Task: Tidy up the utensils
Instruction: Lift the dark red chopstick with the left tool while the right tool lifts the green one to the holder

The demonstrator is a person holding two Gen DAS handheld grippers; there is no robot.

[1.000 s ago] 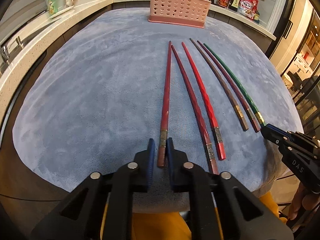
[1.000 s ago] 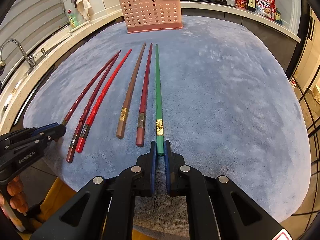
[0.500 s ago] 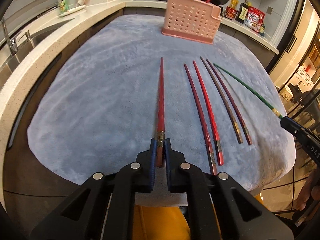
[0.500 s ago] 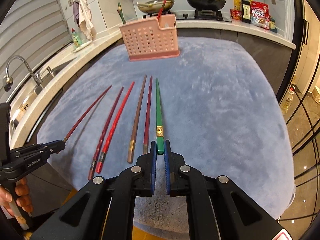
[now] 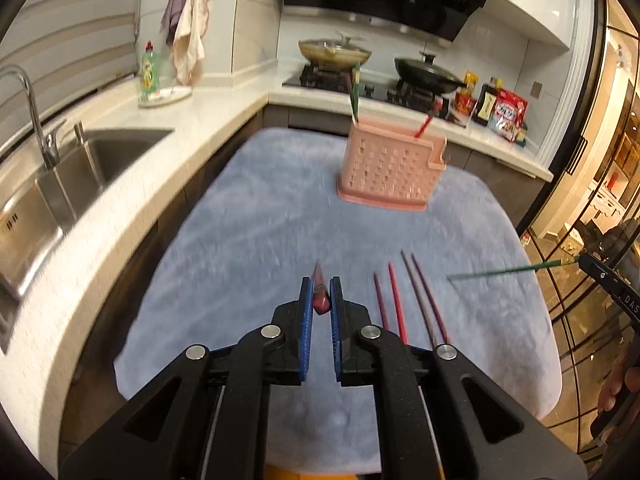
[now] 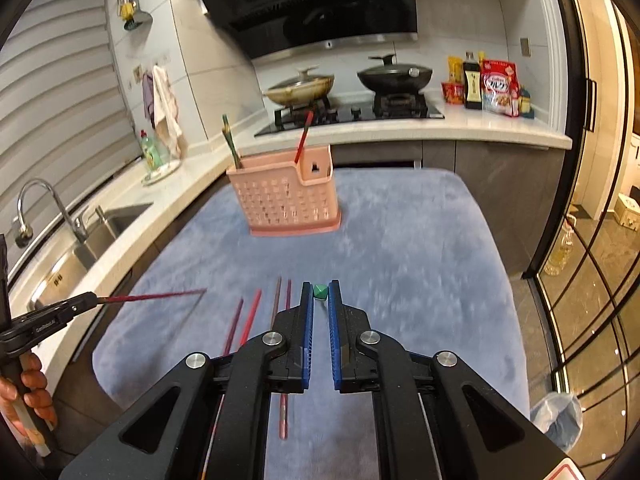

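Note:
My left gripper [image 5: 321,292] is shut on the thick end of a dark red chopstick [image 5: 320,286], which points away toward the pink utensil basket [image 5: 390,168]. The right gripper [image 6: 320,292] is shut on a green chopstick [image 6: 320,291], seen end-on. Both chopsticks hang above the blue-grey cloth [image 5: 260,240]. Each gripper shows in the other's view: the left gripper [image 6: 90,301] with its red chopstick [image 6: 152,296], and the right gripper [image 5: 588,261] with the green chopstick [image 5: 512,270]. Several chopsticks [image 5: 400,304] still lie side by side on the cloth. The basket [image 6: 288,200] holds a green and a red chopstick upright.
A sink [image 5: 60,184] and tap [image 5: 36,112] lie along the left counter, with a dish-soap bottle [image 5: 150,74] behind. Two lidded pans [image 6: 394,74] sit on the stove beyond the basket, beside food packets [image 6: 498,88]. Glass doors [image 6: 592,240] and a bin [image 6: 558,412] stand to the right.
Both grippers have risen with their chopsticks, lifting them off the cloth. The views have tipped up toward the basket and stove. The other chopsticks have stayed on the cloth.

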